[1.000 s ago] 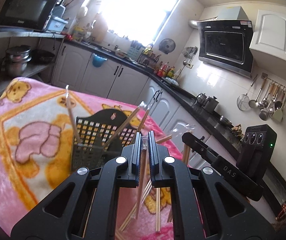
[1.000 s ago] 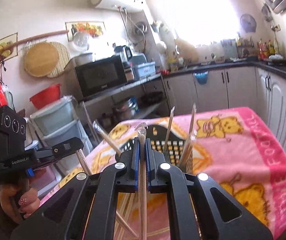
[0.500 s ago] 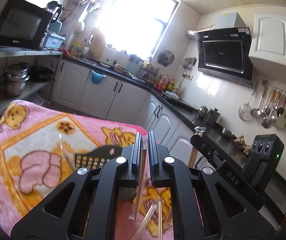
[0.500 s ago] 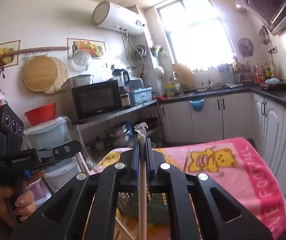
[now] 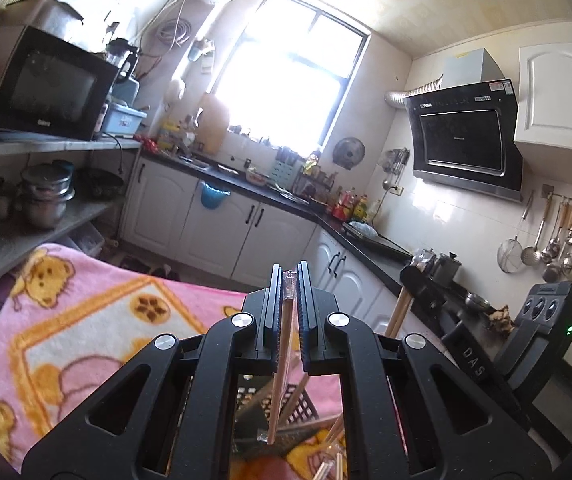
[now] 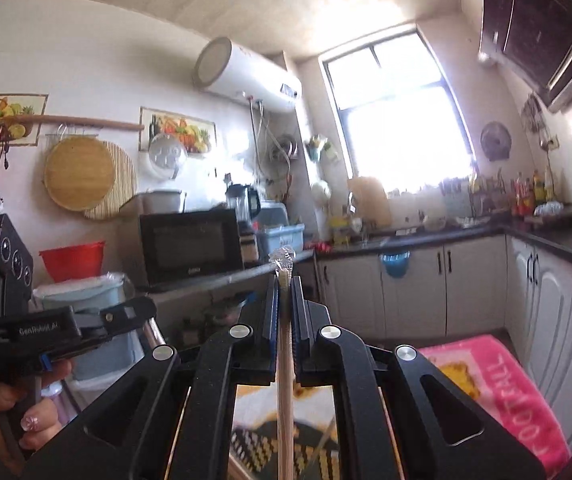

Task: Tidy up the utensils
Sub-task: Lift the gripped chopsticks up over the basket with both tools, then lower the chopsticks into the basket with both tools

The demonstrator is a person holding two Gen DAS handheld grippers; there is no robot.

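Both grippers have tilted upward since a second ago, so we see more kitchen and less table. Our left gripper (image 5: 289, 280) is pressed together on a slim wooden chopstick (image 5: 281, 360) in a clear wrapper; our right gripper (image 6: 284, 284) pinches another wrapped chopstick (image 6: 284, 380) the same way. Below the left one sits the dark perforated utensil basket (image 5: 261, 404), loose chopsticks (image 5: 334, 436) lying beside it on the fuzzy pink bear blanket (image 5: 85, 320). Farther off stand white cabinets (image 5: 221, 232) and a black microwave (image 5: 41, 84).
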